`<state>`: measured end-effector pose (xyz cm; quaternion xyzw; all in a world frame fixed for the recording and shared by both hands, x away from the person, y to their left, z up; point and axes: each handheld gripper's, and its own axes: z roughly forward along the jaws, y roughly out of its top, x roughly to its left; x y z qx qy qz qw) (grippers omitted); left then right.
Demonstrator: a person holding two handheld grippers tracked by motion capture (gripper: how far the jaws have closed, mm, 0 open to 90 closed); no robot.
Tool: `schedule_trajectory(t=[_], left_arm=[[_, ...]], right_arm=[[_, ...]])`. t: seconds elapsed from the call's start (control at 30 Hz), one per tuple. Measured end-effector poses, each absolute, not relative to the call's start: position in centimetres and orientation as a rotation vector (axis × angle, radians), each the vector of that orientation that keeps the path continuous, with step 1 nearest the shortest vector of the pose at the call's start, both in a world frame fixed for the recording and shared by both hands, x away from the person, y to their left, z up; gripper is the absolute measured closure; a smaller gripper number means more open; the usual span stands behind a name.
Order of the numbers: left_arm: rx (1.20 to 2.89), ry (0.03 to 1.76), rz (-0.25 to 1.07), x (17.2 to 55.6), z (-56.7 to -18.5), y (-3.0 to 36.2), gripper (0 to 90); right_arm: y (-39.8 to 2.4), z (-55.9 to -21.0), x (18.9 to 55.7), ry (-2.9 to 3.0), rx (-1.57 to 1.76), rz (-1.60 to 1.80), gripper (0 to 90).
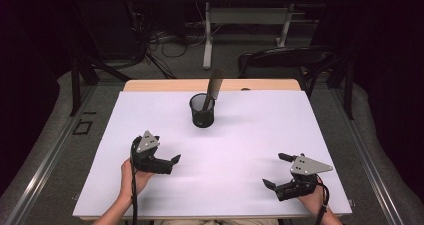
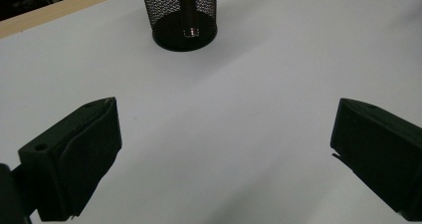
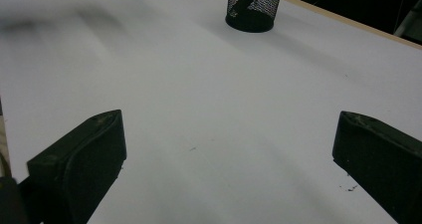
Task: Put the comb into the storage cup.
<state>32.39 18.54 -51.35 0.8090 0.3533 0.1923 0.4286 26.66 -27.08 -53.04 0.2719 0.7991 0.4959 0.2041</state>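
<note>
Toward the far middle of the white bench (image 1: 150, 195), a black mesh cup (image 1: 202, 111) stood with a flat dark tool (image 1: 215, 86) leaning out of it, well apart from both grippers. Left gripper (image 1: 167, 157) and right gripper (image 1: 278, 171) hovered empty, jaws spread wide. A clean lift likely meant closing squarely on the tool's exposed top and drawing it straight up, without tipping the cup.

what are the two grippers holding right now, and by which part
Nothing. The left gripper and the right gripper are both open over the white table, apart from the black mesh cup.
</note>
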Motion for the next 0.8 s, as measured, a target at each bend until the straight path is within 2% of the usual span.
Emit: schedule_trajectory(t=[0.8], left_arm=[[2.017,0.922,0.472,29.6,-52.5,20.1,0.0]], right_arm=[[-27.0,-53.0,26.6,2.235,0.754,1.385,0.2]])
